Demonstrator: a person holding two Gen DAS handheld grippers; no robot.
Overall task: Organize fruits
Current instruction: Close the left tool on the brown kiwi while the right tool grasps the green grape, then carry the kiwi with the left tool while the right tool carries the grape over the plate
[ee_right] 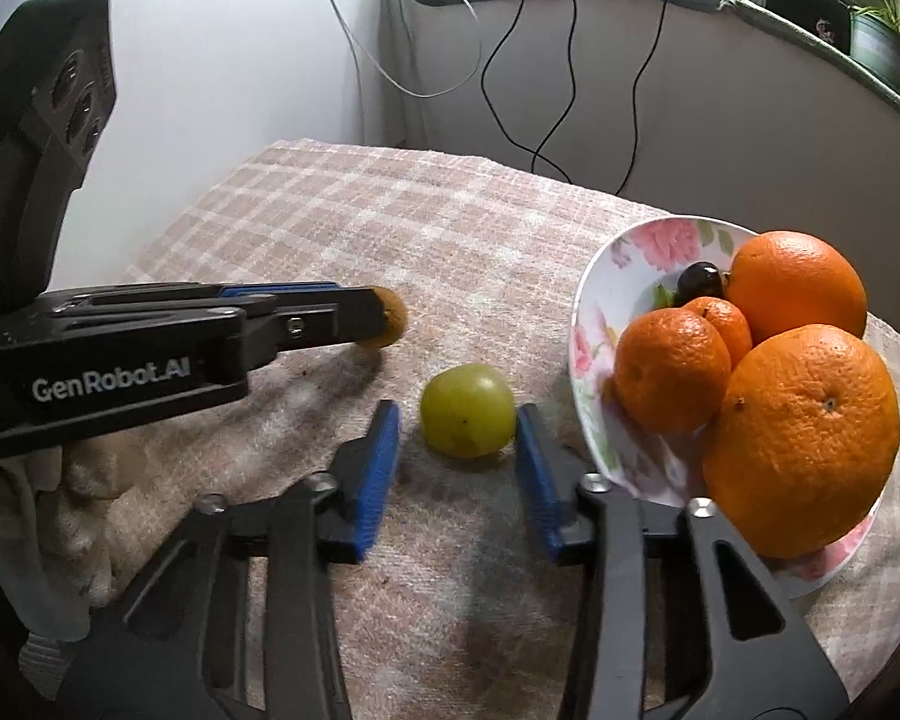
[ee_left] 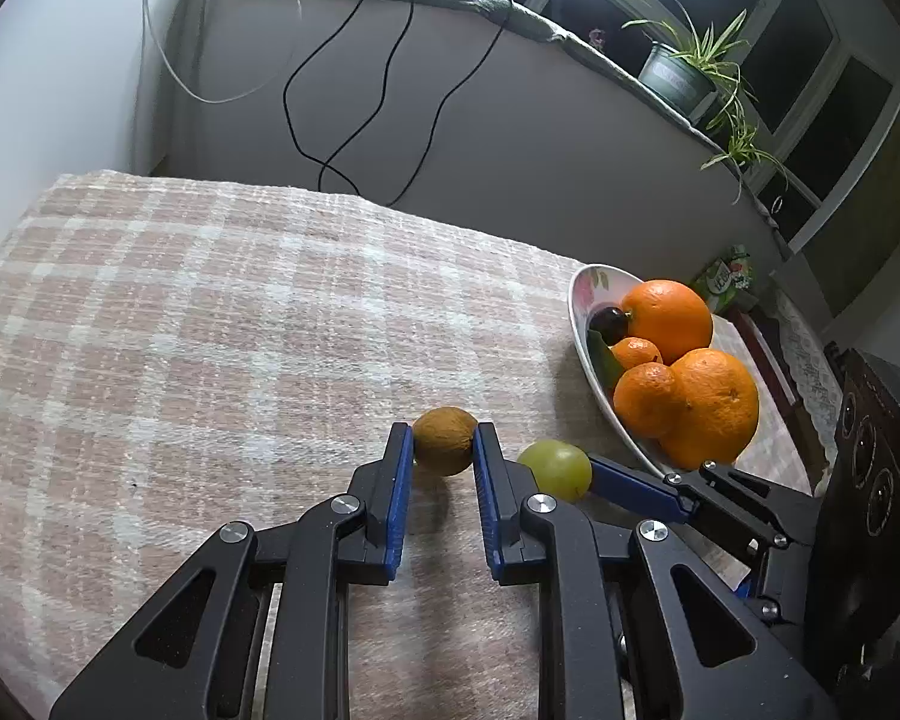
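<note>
Beside the floral bowl (ee_right: 606, 294) of oranges, the left gripper (ee_left: 444, 450) pinches a brown kiwi (ee_left: 444, 440); nearer the bowl, the right gripper's (ee_right: 457, 420) spread jaws flank a green fruit (ee_right: 467, 410), left pad apart from it

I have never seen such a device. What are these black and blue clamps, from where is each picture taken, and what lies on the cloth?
These are two hand-held grippers; a person carries one in each hand, and each has a wide-angle camera looking along its fingers. One picture comes from the left gripper, the other from the right gripper. A checked cloth covers the surface. The left gripper is shut on a small brown fruit. A green fruit lies on the cloth between the right gripper's blue pads; a gap shows on one side, so it does not look clamped. To the right stands a flowered bowl holding oranges, smaller mandarins and one dark fruit.
</note>
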